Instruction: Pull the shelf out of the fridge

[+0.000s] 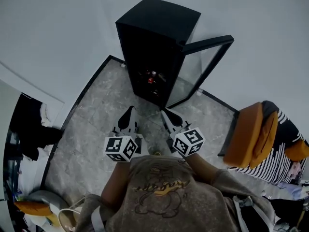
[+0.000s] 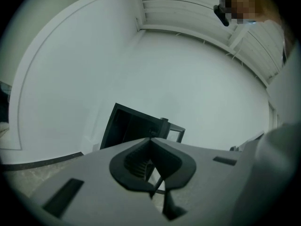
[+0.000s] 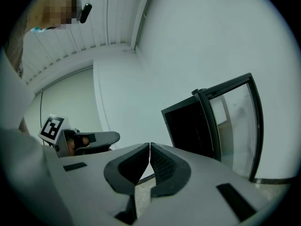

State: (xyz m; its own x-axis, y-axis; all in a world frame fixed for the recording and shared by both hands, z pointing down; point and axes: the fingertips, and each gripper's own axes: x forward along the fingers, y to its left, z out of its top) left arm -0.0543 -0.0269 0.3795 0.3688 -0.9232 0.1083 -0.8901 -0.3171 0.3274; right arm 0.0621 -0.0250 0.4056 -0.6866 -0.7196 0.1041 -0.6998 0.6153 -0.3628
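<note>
A small black fridge (image 1: 157,47) stands against the white wall with its glass door (image 1: 200,69) swung open to the right. Its dark inside (image 1: 150,79) shows a few small reddish items; I cannot make out the shelf. My left gripper (image 1: 129,114) and right gripper (image 1: 170,116) are side by side on the near side of the fridge, both shut and empty, a short way from its opening. In the left gripper view the fridge (image 2: 134,128) lies just past the shut left gripper (image 2: 150,140). From the shut right gripper (image 3: 149,146) I see the fridge (image 3: 193,126) and door (image 3: 235,121) at right.
Grey speckled floor (image 1: 91,129) with a dark border lies around the fridge. An orange cushion and a striped fabric (image 1: 263,139) sit at right. Dark clothes (image 1: 34,127) and clutter are at left. The left gripper (image 3: 80,140) shows in the right gripper view.
</note>
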